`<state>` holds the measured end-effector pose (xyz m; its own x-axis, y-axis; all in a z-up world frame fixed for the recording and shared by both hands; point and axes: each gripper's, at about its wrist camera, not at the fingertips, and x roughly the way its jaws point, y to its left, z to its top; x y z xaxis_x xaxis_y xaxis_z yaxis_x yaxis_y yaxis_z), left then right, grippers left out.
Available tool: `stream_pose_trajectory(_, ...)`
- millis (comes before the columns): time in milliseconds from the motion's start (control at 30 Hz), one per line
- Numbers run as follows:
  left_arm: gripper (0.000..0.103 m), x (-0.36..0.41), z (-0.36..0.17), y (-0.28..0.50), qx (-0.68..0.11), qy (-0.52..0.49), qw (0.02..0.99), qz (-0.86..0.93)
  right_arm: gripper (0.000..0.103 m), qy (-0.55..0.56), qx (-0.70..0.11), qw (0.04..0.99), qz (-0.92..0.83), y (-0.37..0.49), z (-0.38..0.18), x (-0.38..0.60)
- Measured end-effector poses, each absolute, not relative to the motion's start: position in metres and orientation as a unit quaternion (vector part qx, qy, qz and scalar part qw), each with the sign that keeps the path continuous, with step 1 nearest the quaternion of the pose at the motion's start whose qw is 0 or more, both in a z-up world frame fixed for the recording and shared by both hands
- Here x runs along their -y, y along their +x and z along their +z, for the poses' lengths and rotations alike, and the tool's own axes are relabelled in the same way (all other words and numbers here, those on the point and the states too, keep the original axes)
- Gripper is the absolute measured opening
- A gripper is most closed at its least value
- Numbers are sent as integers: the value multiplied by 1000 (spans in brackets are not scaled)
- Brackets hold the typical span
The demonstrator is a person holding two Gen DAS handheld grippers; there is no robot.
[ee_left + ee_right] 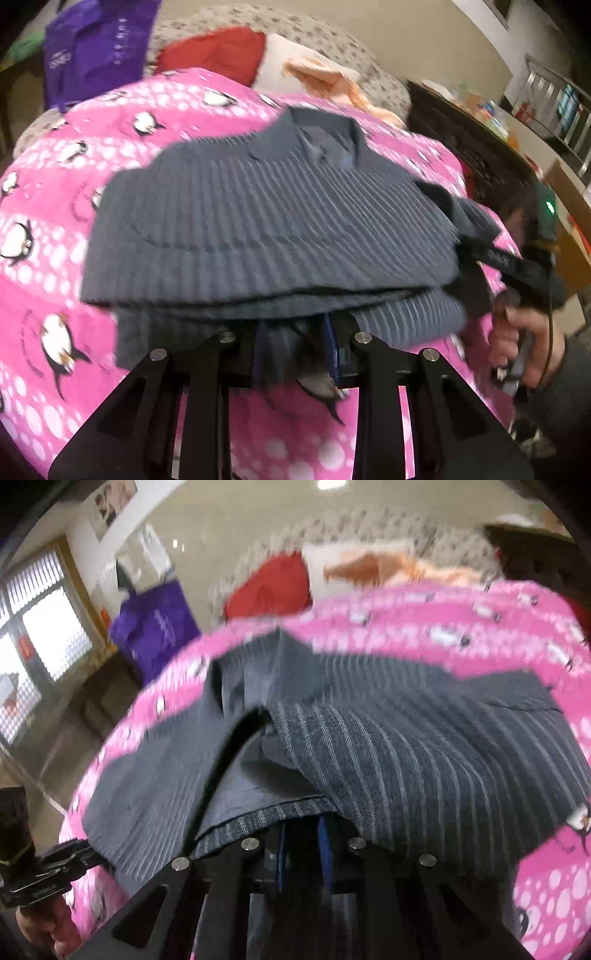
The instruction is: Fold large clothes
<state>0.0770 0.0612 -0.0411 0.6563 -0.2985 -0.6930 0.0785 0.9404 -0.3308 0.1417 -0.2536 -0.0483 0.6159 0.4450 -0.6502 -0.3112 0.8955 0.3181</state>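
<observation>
A dark grey ribbed sweater lies folded on a pink penguin-print blanket. My left gripper is at the sweater's near edge, its blue-padded fingers shut on the folded fabric. My right gripper holds the sweater at its other side, fingers shut on a lifted fold of cloth that drapes over them. The right gripper also shows in the left wrist view, pinching the sweater's right edge. The left gripper's body appears at the lower left of the right wrist view. Both views are motion-blurred.
A red garment, a white and orange cloth and a purple bag lie beyond the blanket. A dark wooden cabinet stands at the right. A window is at the left of the right wrist view.
</observation>
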Motion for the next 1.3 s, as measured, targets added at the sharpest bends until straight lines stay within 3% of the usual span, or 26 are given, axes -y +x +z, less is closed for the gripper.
stream_pose_trajectory(433,26,-74,-50,107,-415,-148,893,-93,14,64,-407,897,161,142,-61,268)
stream_pose_trajectory(600,26,-85,-38,129,-408,-145,898,-73,14,71,-398,894,193,187,-44,265)
stream_pose_trajectory(900,26,-130,-5,245,-400,-121,908,30,14,83,-393,900,170,307,-17,265)
stream_pose_trajectory(1300,26,-124,-12,205,-380,-159,910,41,14,51,-361,908,208,245,8,268)
